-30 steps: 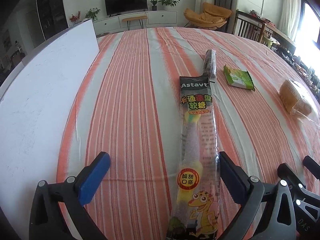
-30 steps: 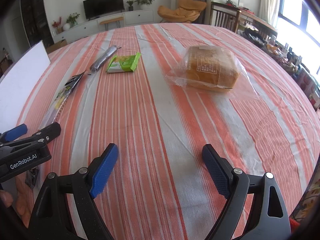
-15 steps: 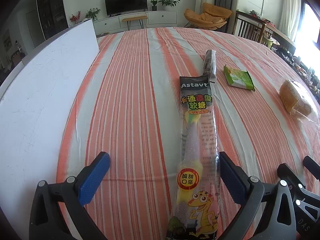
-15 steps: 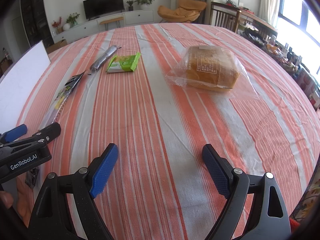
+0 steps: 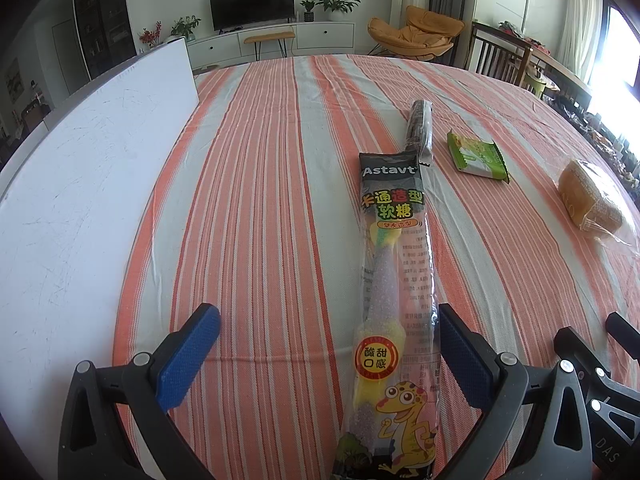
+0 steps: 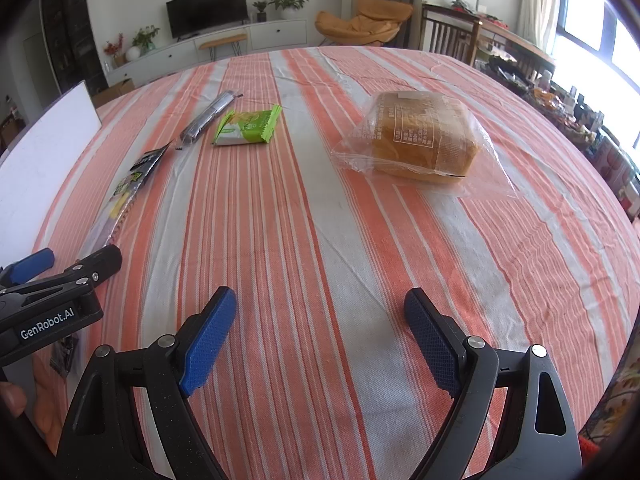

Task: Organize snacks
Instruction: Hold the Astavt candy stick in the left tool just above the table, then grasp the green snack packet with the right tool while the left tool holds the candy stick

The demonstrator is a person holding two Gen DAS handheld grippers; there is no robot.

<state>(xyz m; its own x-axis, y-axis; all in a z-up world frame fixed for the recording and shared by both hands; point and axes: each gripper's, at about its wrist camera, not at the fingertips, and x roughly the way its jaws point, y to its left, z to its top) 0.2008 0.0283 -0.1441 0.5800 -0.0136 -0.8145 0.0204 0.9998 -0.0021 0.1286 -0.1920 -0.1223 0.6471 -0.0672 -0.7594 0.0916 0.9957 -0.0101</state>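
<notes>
A long gummy-candy packet (image 5: 394, 288) with a cartoon lizard lies on the striped tablecloth (image 5: 260, 200), its near end between the fingers of my open left gripper (image 5: 328, 344), close to the right finger. Beyond it lie a dark slim tube packet (image 5: 419, 128), a green snack packet (image 5: 478, 157) and a bagged bread loaf (image 5: 590, 200). My right gripper (image 6: 320, 328) is open and empty over bare cloth. In the right wrist view the loaf (image 6: 420, 136), green packet (image 6: 248, 126), tube (image 6: 206, 120) and candy packet (image 6: 128, 184) lie ahead, and the left gripper (image 6: 60, 276) is at the left.
A large white board (image 5: 80, 184) lies along the table's left side. Beyond the table stand a TV cabinet (image 5: 272, 40), an orange armchair (image 5: 416, 36) and wooden chairs (image 5: 504, 60). The table edge curves away at the right.
</notes>
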